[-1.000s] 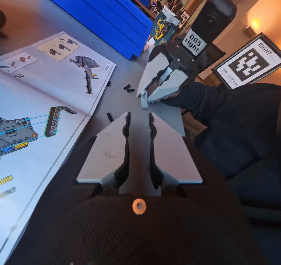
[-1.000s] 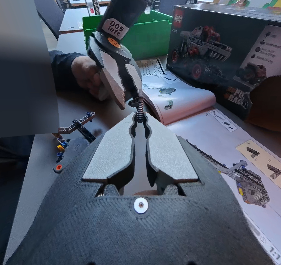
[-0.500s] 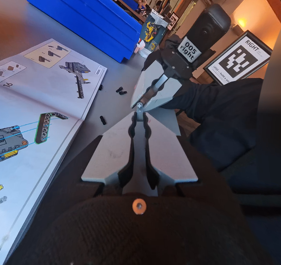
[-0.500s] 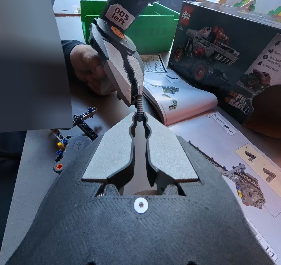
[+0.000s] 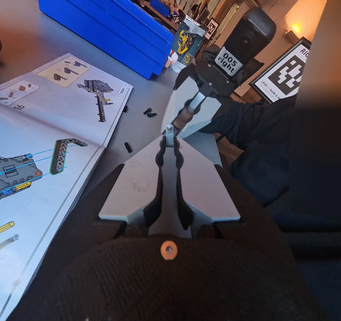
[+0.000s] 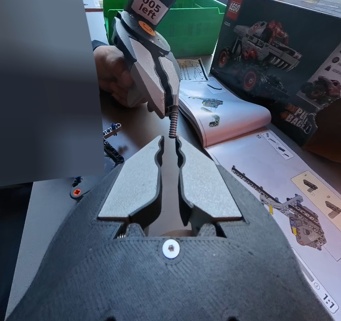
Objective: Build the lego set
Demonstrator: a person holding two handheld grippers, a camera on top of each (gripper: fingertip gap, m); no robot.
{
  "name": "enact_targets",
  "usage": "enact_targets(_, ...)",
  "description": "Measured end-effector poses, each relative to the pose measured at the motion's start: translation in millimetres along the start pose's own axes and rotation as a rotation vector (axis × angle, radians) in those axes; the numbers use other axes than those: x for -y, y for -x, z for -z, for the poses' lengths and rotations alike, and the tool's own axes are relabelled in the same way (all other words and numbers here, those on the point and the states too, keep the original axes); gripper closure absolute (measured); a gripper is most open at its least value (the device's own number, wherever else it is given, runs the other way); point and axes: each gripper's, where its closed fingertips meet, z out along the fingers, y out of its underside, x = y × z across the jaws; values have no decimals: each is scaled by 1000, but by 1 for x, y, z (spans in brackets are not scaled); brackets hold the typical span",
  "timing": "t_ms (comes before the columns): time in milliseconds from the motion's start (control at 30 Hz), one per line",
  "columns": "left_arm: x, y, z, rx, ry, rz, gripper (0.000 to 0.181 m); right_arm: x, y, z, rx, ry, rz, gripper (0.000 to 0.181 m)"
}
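A spring shock-absorber piece [image 6: 173, 123] hangs between the two grippers above the table. My left gripper [image 5: 168, 141] is shut on its light grey end [image 5: 169, 134]; in the right wrist view the left gripper [image 6: 168, 109] holds the spring from above. My right gripper [image 6: 169, 139] is open, its tips level with the spring's lower end, beside it without pinching it. In the left wrist view the right gripper [image 5: 172, 127] points at mine, jaws slightly apart. The open instruction booklet [image 5: 55, 127] lies to the left.
A partly built black and grey assembly [image 6: 112, 146] lies on the table, half hidden by a blur patch. Loose black pins [image 5: 149, 112] lie near the booklet. A blue bin [image 5: 101, 22], a green bin [image 6: 193, 26], the set's box [image 6: 276, 44] and a framed marker sign [image 5: 284, 72] ring the work area. My left and right fingertips are right by each other.
My left gripper closed in and shut on the piece's grey end. My right gripper then opened and drew back, so the spring now hangs from the left gripper.
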Motion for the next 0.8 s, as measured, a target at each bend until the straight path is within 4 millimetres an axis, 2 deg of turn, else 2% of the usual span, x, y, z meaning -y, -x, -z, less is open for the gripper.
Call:
enact_targets(33,0,0,0,1,-2,-1,175,0,1,0,2,3,3,171)
enact_targets(233,2,4,2,23,-11,-7,175,-1,-1,0,-2,6,-6,170)
enact_targets(500,5,12,5,114,-12,-76,175,-2,-18,4,-77,5,-8,169)
enact_targets(667,-4,20,1,259,84,-269,175,3,-20,6,-79,-36,-20,168)
enact_targets(800,-5,26,1,429,146,-519,175,14,-7,5,12,-104,-83,169)
